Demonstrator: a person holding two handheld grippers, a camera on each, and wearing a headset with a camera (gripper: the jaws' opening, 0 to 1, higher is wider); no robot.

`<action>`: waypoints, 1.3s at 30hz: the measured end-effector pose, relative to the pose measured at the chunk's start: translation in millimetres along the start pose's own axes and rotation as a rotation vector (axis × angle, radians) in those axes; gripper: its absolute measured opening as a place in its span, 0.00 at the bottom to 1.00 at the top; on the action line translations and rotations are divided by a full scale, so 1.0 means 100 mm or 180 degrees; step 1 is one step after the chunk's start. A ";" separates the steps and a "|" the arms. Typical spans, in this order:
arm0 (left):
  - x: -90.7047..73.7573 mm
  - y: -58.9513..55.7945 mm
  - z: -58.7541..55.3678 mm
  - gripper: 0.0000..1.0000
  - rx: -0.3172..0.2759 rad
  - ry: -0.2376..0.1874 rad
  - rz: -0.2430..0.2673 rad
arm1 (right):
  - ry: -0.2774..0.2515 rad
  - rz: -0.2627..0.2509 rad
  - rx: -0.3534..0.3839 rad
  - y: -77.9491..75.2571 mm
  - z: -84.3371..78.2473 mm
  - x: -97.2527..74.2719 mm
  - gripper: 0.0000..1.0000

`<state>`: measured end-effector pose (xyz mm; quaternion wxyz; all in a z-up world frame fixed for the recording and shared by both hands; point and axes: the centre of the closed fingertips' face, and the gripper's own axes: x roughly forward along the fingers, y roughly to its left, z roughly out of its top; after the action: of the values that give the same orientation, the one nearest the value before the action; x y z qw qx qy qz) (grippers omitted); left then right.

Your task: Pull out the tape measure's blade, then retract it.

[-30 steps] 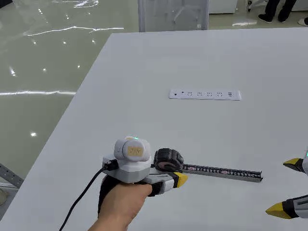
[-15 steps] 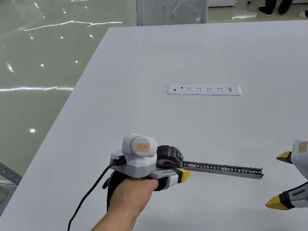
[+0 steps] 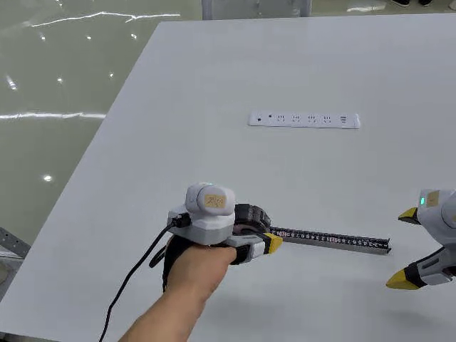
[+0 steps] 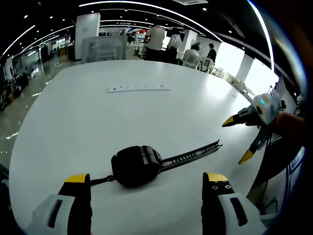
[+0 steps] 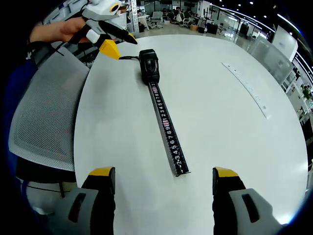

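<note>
Item: tape measure (image 3: 251, 217), black case, lying on the white table (image 3: 214, 107), lower centre of the head view. Blade (image 3: 331, 240) drawn out and flat on the tabletop, printed numbers up, running from the case toward the lower right; its end hook (image 3: 388, 246) rests on the surface. A thin black strap (image 4: 98, 180) trails from the case toward the lower left of the left gripper view.

Left gripper (image 4: 146, 178): held in a hand (image 3: 196, 271), jaws spread wide (yellow tips well apart). The case sits between the tips with a gap on either side; nothing is grasped. A black cable (image 3: 132, 278) drops from it toward the bottom edge.

Right gripper (image 3: 405, 246): far right edge of the head view, jaws likewise released. In the right gripper view the end hook lies between the two tips, touching neither.

Also on the table: a white power strip (image 3: 304, 120), upper centre of the head view, well apart from the tape measure.

Surroundings: a grey mesh chair (image 5: 44, 112), left of the right gripper view.
</note>
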<state>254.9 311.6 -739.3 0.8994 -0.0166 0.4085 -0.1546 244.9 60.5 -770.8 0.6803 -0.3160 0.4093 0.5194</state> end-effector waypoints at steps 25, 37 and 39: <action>0.36 0.07 0.04 0.88 -0.0092 0.0049 0.0042 | 0.0266 0.0260 -0.0319 -0.18 -0.16 0.31 0.66; 0.48 0.14 0.05 0.86 -0.0185 0.0053 0.0071 | 0.0359 0.0360 -0.0444 -0.26 -0.19 0.39 0.54; 0.50 0.15 0.05 0.86 -0.0183 0.0059 0.0086 | 0.0374 0.0375 -0.0448 -0.27 -0.20 0.39 0.54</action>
<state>293.1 311.2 -774.8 0.8968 -0.0355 0.4213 -0.1307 271.4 53.9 -814.8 0.5995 -0.3683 0.4288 0.5666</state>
